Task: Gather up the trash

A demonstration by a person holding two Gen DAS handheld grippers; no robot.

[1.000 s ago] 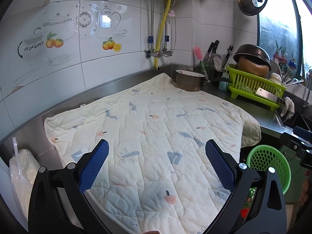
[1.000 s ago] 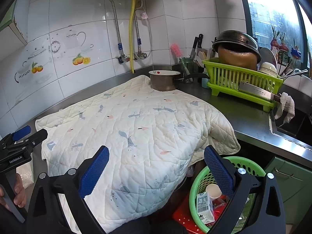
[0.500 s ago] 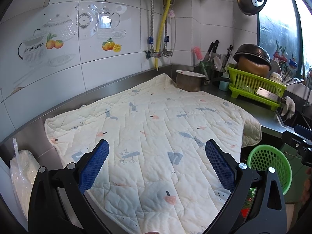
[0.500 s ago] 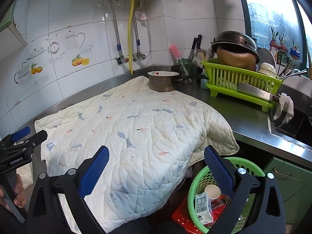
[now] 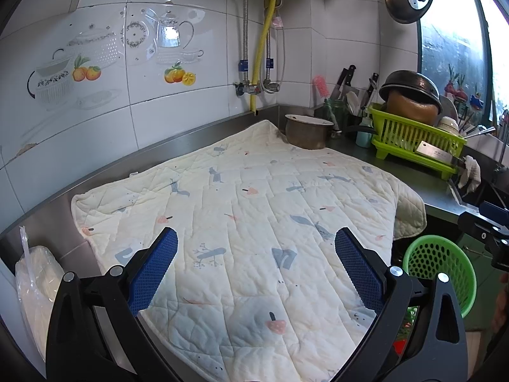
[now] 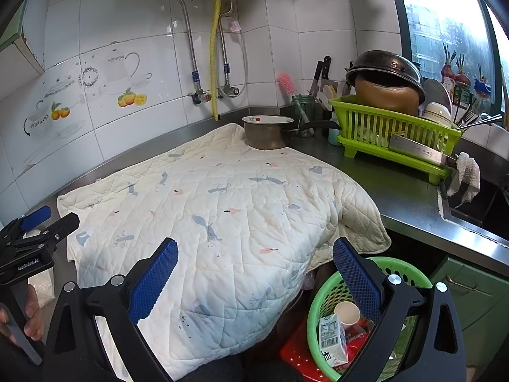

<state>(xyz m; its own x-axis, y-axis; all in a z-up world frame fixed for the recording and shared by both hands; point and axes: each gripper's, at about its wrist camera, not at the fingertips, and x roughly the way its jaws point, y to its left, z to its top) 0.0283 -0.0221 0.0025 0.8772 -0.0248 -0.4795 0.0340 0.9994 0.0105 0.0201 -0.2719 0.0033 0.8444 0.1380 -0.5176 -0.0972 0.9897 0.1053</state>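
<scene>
- Plainly, left gripper (image 5: 256,256) and right gripper (image 6: 254,256) both gape apart, holding nothing, above the quilted mat (image 6: 203,203).
- Milk carton (image 6: 331,337) and paper cup (image 6: 346,313) lie in the green basket (image 6: 410,272); reaching carelessly could tip it.

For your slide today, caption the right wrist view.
Open right gripper above quilted cloth; green basket holds carton and cup.
</scene>
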